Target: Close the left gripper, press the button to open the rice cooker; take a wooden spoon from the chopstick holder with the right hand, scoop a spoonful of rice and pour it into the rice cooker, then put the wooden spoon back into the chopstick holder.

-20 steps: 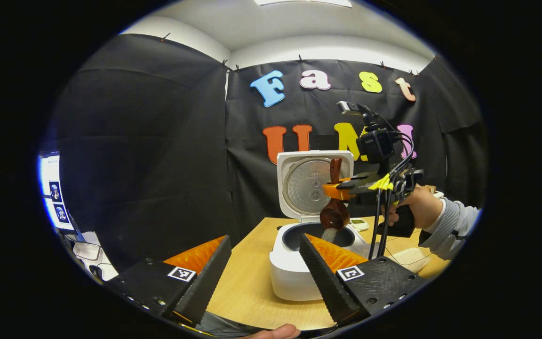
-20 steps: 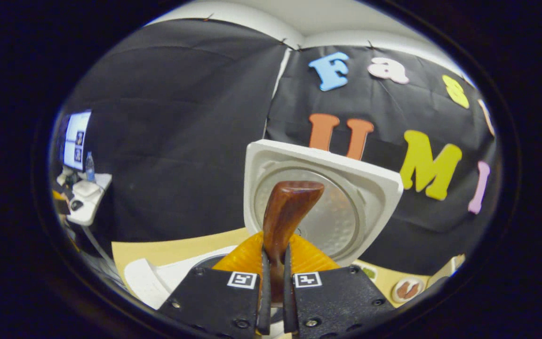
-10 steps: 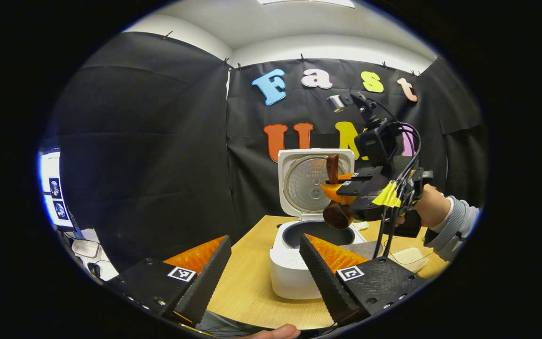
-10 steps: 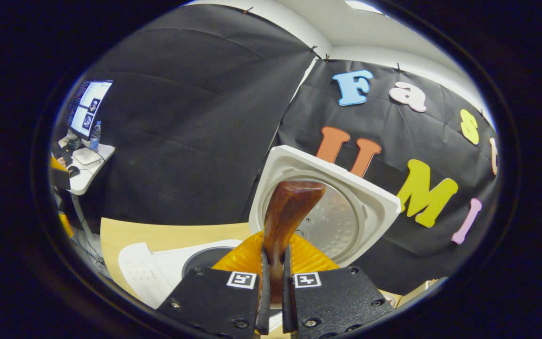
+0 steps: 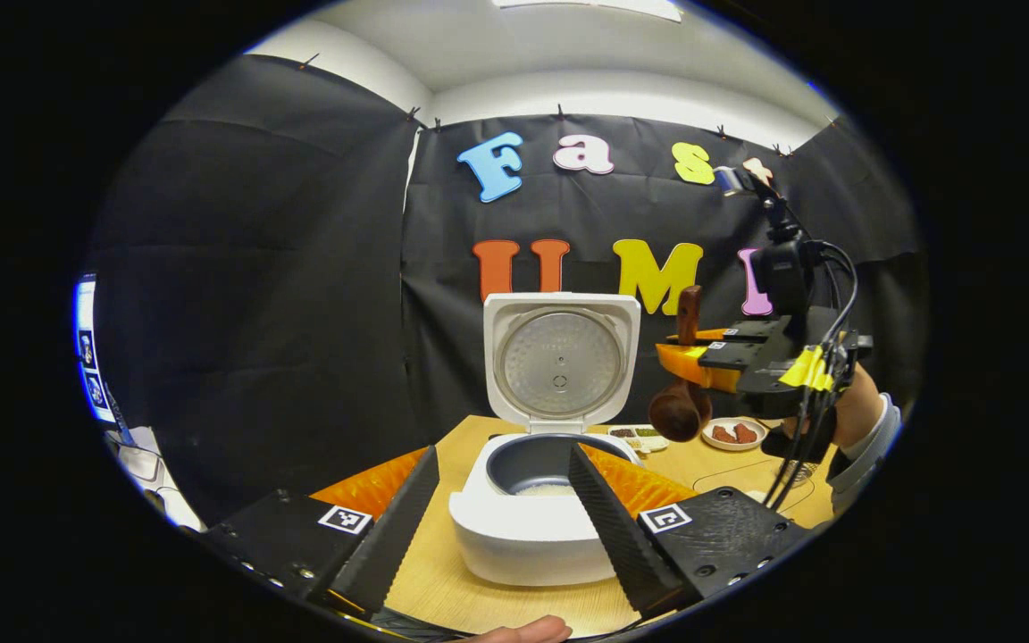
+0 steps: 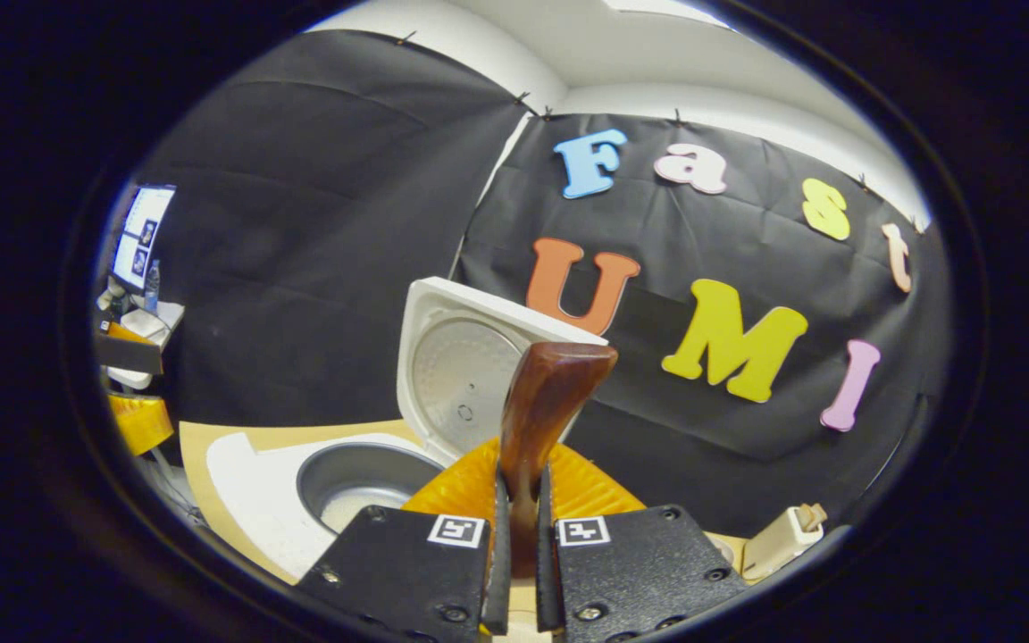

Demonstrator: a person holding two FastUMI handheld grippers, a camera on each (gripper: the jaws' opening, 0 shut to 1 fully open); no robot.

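Two grippers in play, one job each. Right gripper [image 6: 518, 536] clenched on the wooden spoon [image 6: 539, 420], both fingers pressed on the handle low down, handle end sticking up ahead of the fingers. Seen from the left gripper view, same spoon [image 5: 681, 406] hanging bowl-down under the right gripper [image 5: 689, 355], off to the right of the rice cooker [image 5: 528, 536] and clear of its rim, above the worktop [image 5: 443, 580]. Gripped across the handle so the bowl hangs free below the fingers; looks empty from here, cannot confirm.

Rice cooker lid [image 5: 561, 364] standing upright, latched back, so pot stays accessible; pale patch of rice at the bottom of the pot [image 5: 547, 488]. Scoop-and-pour likely done; remaining step judged to be returning the spoon to the chopstick holder. Holder not positively identified; pale container [image 6: 778, 540] at the lower right of the right gripper view, contents unclear.

Left gripper [image 5: 501, 513] released, fingers spread wide either side of the cooker, parked low and pointing at it, idle. Right hand [image 5: 849, 411] on the pistol grip, grey sleeve [image 5: 867, 442] behind, wrist roughly level, gripper fingers pointing left across the scene. Small dishes [image 5: 731, 433] on the worktop beyond the spoon, not touched.
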